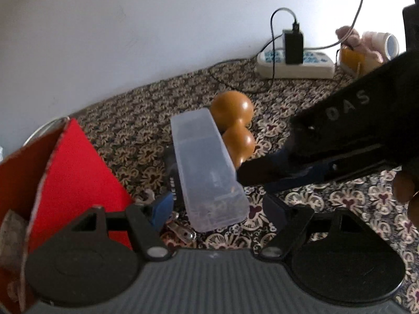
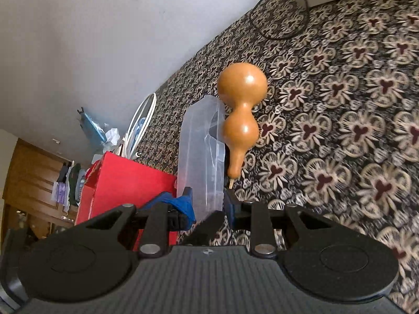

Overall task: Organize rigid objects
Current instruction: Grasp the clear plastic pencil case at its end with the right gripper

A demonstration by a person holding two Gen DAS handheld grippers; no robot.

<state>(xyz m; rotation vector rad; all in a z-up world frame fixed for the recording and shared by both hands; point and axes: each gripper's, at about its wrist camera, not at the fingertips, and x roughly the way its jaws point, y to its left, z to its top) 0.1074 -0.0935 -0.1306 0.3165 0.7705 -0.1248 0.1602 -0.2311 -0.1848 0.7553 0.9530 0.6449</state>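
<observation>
A clear plastic case [image 1: 207, 162] lies lengthwise on the patterned cloth, with an orange gourd [image 1: 233, 123] tight against its right side. My left gripper [image 1: 217, 208] is open wide, and the case's near end sits between its fingers without touching them. My right gripper [image 1: 258, 180] comes in from the right, and one fingertip reaches the case's side wall. In the right wrist view the right gripper [image 2: 208, 206] has its fingers partly apart at the near end of the case [image 2: 201, 151]. The gourd [image 2: 242, 110] points its stem at the right fingertip. Neither pad visibly presses on anything.
An open red cardboard box [image 1: 78, 172] stands close on the left and appears again as the red box [image 2: 125, 180]. A metal clip [image 1: 180, 233] lies under my left gripper. A power strip [image 1: 296, 64] with a charger, a pink toy and a white jar sit by the wall.
</observation>
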